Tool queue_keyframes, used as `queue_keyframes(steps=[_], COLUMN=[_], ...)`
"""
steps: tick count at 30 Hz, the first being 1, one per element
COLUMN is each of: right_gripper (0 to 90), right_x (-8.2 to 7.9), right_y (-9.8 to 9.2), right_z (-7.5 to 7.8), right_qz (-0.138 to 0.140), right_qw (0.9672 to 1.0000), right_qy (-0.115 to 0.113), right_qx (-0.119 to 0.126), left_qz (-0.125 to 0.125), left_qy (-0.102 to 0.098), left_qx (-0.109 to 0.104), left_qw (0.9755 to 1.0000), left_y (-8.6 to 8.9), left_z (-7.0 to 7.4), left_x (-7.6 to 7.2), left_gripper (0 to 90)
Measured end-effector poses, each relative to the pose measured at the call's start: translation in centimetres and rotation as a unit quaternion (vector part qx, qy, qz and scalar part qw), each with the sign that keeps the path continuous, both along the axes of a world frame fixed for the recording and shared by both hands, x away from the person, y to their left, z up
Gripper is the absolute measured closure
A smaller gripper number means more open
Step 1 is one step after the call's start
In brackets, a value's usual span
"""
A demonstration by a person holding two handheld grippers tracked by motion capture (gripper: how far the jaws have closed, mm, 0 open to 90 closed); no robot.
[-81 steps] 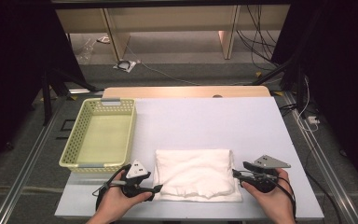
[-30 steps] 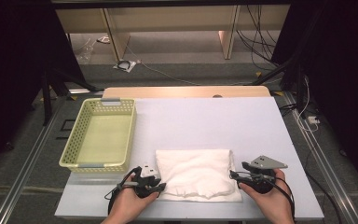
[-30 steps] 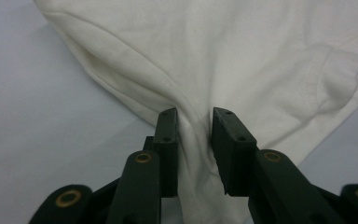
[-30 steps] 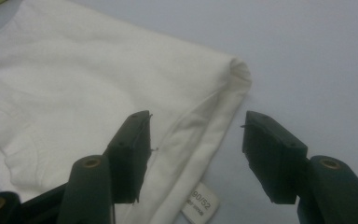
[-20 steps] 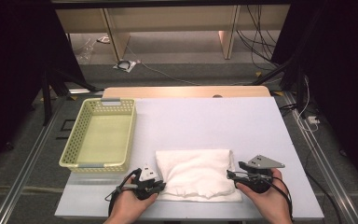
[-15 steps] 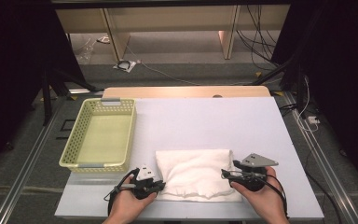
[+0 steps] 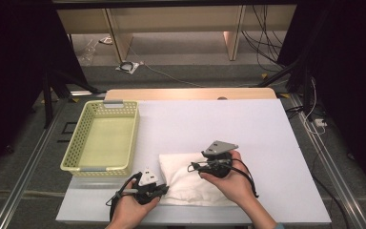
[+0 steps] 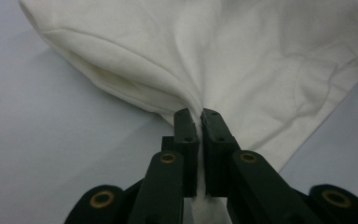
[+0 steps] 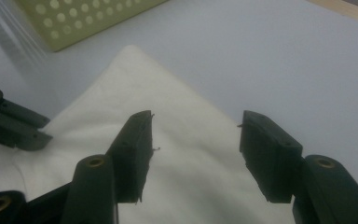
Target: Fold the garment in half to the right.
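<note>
Pinching the white cloth (image 8: pixel 242 60), left claw (image 8: pixel 199 114); right claw (image 9: pixel 196 128) spread above it (basket (image 7: pixel 102 138) nearby).

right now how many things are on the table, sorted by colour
white: 1, the folded cloth
yellow-green: 1, the basket
black: 2, the left gripper and the right gripper
total: 4

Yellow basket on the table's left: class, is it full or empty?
Empty. In the high view the yellow basket shows its bare floor, and the white cloth lies outside it on the table.
</note>
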State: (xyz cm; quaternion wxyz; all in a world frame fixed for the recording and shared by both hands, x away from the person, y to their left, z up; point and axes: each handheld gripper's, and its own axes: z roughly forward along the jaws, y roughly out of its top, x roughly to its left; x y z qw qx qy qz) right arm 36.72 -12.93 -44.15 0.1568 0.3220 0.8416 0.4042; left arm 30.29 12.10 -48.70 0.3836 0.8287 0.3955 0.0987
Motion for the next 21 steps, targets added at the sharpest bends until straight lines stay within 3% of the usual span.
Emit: queue_keyframes(steps=[5,15,21], right_gripper=[46.8,46.7,48.3], right_x=[1.5,3.7,4.9], right_y=[2.6,6.8,8.9], right_z=[-0.2,-0.8,-1.3], right_qz=[0.023,0.067,0.079], right_qw=[0.9995,0.9967,0.9947], right_qy=[0.022,0.036,0.051], right_qx=[-0.004,-0.027,-0.041], left_qz=[-0.001,0.0,-0.001], left_qy=[-0.002,-0.001,0.005], left_qx=[-0.001,-0.003,-0.007], left_qw=[1.0,1.0,1.0], left_y=[0.1,0.2,0.3], left_z=[0.0,0.1,0.1], left_x=[0.0,-0.1,-0.1], left_gripper=[85.5,85.5,85.4])
